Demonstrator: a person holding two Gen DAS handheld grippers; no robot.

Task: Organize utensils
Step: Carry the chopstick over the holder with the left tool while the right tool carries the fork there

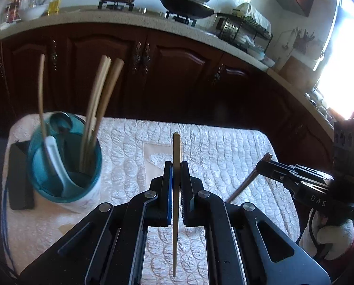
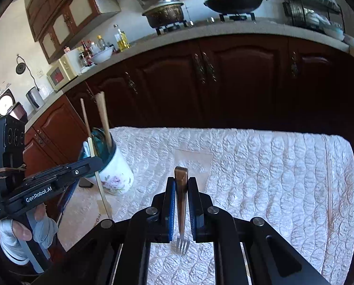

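**Both grippers loaded: one chopstick, one fork, above the quilted bench**

Clearances. The bench [image 2: 283,166] is covered by a white quilted cloth. Its far edge runs just in front of the dark wooden cabinets [image 1: 177,71]; its right edge curves down in the right wrist view. The cloth's centre and right side are bare, leaving open room under both tools. The utensil holder [image 1: 65,161] stands near the left far corner, with a dark flat object [image 1: 19,178] just beside it at the left edge.

Count. Held items: one chopstick [image 1: 176,190] and one fork [image 2: 181,204]. In the holder: four light wooden sticks visible in the left wrist view, and one white spoon [image 1: 55,163].

Left gripper [image 1: 176,168]: fingers clamped on the chopstick, a pale, thin wooden stick, with both of its ends projecting beyond the pads.

Right gripper [image 2: 181,185]: fingers clamped on the fork's brown handle; the metal tines, four as far as can be made out, point back toward the camera, clear of the cloth.

The holder is a white cup with a floral print and a teal interior, well apart from the fork and nearer the chopstick.
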